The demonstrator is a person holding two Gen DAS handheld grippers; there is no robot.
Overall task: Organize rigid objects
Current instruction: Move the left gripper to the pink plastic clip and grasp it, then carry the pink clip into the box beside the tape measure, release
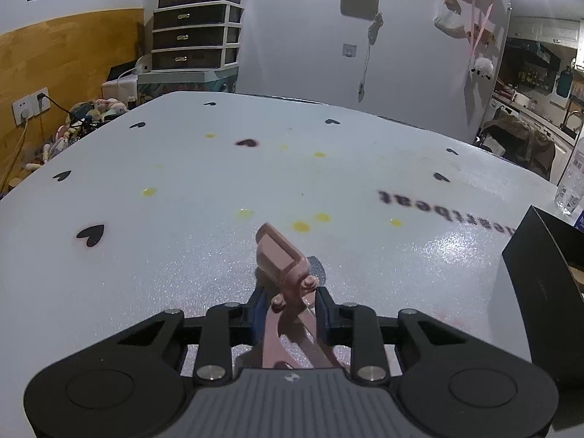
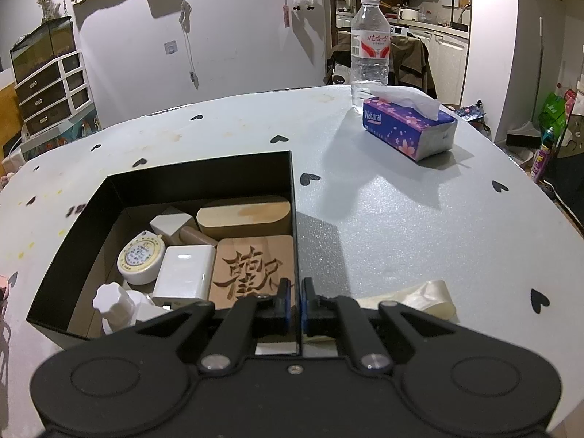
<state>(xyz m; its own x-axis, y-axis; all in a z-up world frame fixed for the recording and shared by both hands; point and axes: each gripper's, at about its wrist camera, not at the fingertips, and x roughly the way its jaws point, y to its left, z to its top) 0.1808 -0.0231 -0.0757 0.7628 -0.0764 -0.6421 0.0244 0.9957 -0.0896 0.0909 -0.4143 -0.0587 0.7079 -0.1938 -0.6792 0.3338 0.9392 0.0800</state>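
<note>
Pink hinged clip [image 1: 288, 273] clenched in left tongs [image 1: 290, 314]; right tongs [image 2: 296, 301] grip black box wall [image 2: 294, 219].

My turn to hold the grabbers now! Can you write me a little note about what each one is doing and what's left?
Left gripper: shut on the pink tool, over the table.
Right gripper: pinching the right wall of the black box.
Done: wooden coaster, tape measure, white block, white bottle and wooden blocks are in the box.
Left: put the pink tool into the box.
</note>
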